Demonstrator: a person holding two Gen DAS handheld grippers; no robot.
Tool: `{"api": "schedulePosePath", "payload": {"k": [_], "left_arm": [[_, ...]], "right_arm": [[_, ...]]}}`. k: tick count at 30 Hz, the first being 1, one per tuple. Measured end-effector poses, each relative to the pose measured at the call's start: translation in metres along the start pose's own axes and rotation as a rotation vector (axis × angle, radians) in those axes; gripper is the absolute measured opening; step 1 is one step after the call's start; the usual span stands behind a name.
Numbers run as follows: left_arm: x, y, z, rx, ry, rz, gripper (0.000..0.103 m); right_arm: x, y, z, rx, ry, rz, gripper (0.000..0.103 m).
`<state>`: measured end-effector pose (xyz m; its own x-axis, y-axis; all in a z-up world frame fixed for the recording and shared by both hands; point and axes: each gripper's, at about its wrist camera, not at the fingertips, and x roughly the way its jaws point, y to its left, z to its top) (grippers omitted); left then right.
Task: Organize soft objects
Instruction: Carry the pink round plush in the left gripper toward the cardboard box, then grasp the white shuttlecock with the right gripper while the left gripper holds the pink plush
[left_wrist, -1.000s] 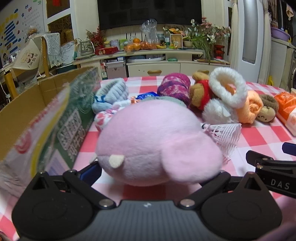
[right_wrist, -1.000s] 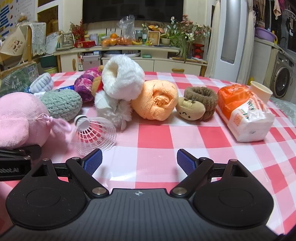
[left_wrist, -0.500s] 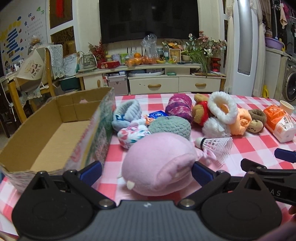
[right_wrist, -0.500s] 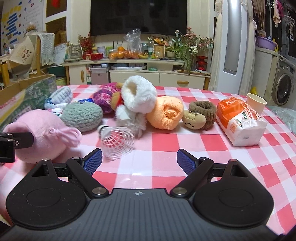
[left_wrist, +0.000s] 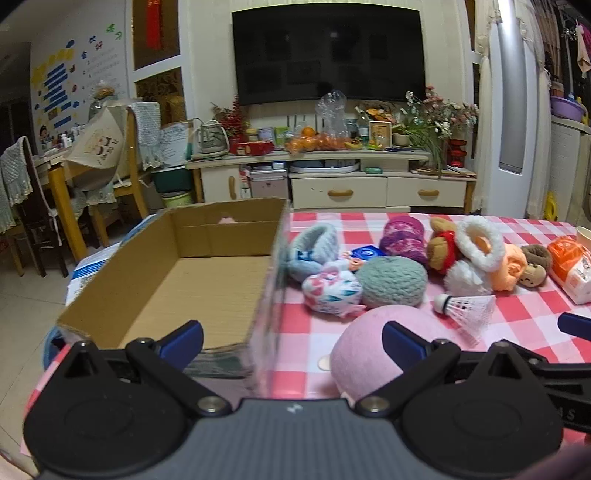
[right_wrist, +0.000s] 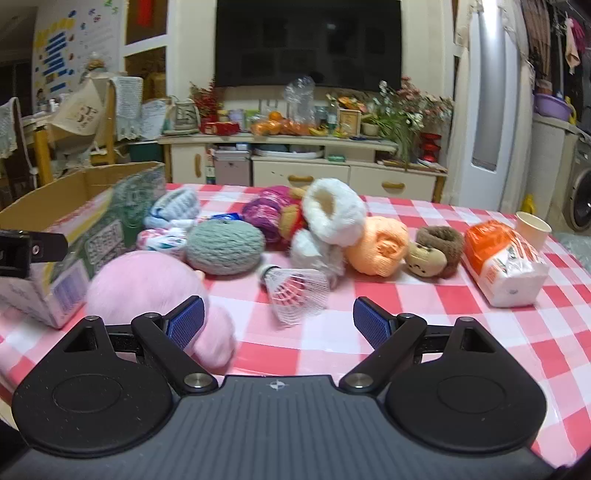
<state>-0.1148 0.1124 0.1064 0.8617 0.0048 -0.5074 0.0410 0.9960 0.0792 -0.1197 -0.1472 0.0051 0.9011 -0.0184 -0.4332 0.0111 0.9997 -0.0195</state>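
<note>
A round pink plush (left_wrist: 365, 350) lies on the checked tablecloth beside the open cardboard box (left_wrist: 173, 280). My left gripper (left_wrist: 291, 339) is open and straddles the box's near right corner; its right finger overlaps the plush, and nothing is held. In the right wrist view the pink plush (right_wrist: 147, 284) sits by the left finger of my open, empty right gripper (right_wrist: 277, 322). A white shuttlecock (right_wrist: 295, 291) lies just ahead of it. Behind are a grey-green yarn ball (right_wrist: 223, 247), a white fluffy ring (right_wrist: 334, 212) and an orange yarn ball (right_wrist: 380, 245).
A brown plush (right_wrist: 437, 253), an orange tissue pack (right_wrist: 502, 266) and a paper cup (right_wrist: 532, 230) lie to the right. A purple yarn ball (left_wrist: 402, 234), a bear plush (left_wrist: 441, 247) and a blue-grey knit piece (left_wrist: 314, 249) sit further back. Chairs stand left of the table.
The left gripper has drawn back and to the left, from around the pink plush to the box corner. The right gripper has also pulled back and risen. Both stay open.
</note>
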Motion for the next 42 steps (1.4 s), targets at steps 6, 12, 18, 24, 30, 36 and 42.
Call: {"api": "schedulePosePath", "payload": {"k": [6,12,18,24,30,36,42], "left_arm": [[-0.007,0.015,-0.002,-0.008,-0.011,0.03,0.102],[-0.011,0.028,-0.004,-0.02,-0.021,0.05,0.102],[-0.014,0.034,-0.005,-0.027,-0.033,0.058,0.102],[-0.014,0.034,-0.006,-0.029,-0.035,0.057,0.102],[-0.015,0.029,-0.007,-0.027,-0.038,0.042,0.102],[-0.015,0.019,-0.011,-0.014,-0.044,-0.015,0.102],[-0.01,-0.003,-0.017,0.007,-0.028,-0.128,0.102]], "right_arm": [[-0.014,0.008,-0.003,-0.048,-0.022,0.048,0.103],[-0.032,0.01,-0.004,-0.088,-0.06,0.088,0.103],[-0.046,0.008,-0.005,-0.112,-0.083,0.108,0.103],[-0.044,0.007,0.005,-0.124,-0.101,0.117,0.103],[-0.035,0.005,0.008,-0.1,-0.093,0.115,0.103],[-0.023,-0.011,0.009,-0.03,-0.068,0.088,0.103],[-0.009,-0.039,0.006,0.065,-0.044,0.046,0.103]]}}
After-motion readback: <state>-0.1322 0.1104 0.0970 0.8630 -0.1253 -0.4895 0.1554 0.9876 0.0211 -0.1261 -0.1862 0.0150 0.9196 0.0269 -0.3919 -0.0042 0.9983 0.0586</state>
